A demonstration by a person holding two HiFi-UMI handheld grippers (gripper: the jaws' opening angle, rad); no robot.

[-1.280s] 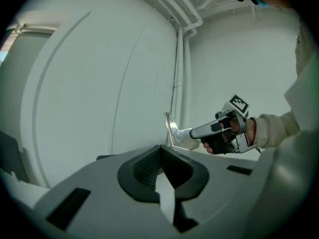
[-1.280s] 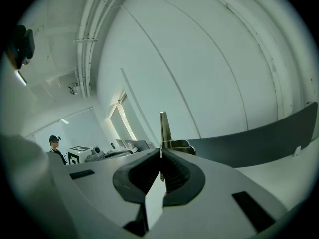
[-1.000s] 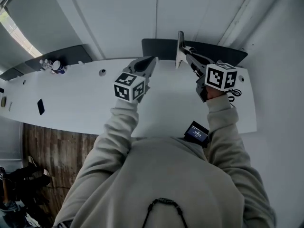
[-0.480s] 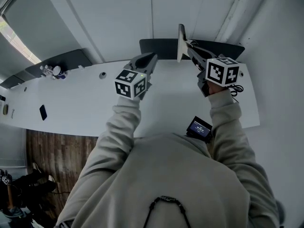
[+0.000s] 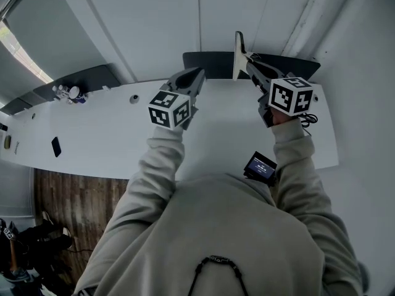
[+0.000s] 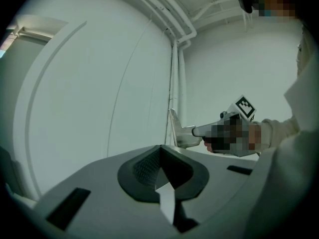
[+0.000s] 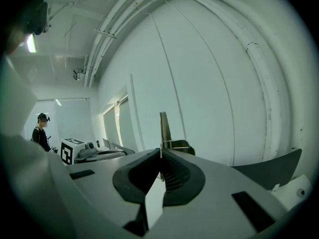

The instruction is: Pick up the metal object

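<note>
**Metal piece up, held by a thin edge**

A white table point(image 5: 111, 134) runs under a white wall point(image 5: 154, 23), and you stand at the table's near edge with both grippers out in front. Your right gripper point(image 5: 248, 59) has its jaws pinched on the metal piece point(image 5: 237, 54). The piece stands upright off the tips and looks lifted off the table. In the right gripper view it rises as a thin blade straight out of the closed tips. Your left gripper point(image 5: 199, 74) sits beside it, jaws together with nothing between them.

The risk, as I judge it, is the hold itself. You are gripping a narrow bit of a flat, smooth piece, so a quick wrist roll or a knock on the wall could make it pivot or slip out (most of it stands above the tips). Keep the left gripper apart from it too.

As for writing, the small screen point(image 5: 261, 168) by your right sleeve is lit, but its text is too small to read. The marker cubes point(image 5: 168, 110) carry only black-and-white square patterns, no words.
</note>
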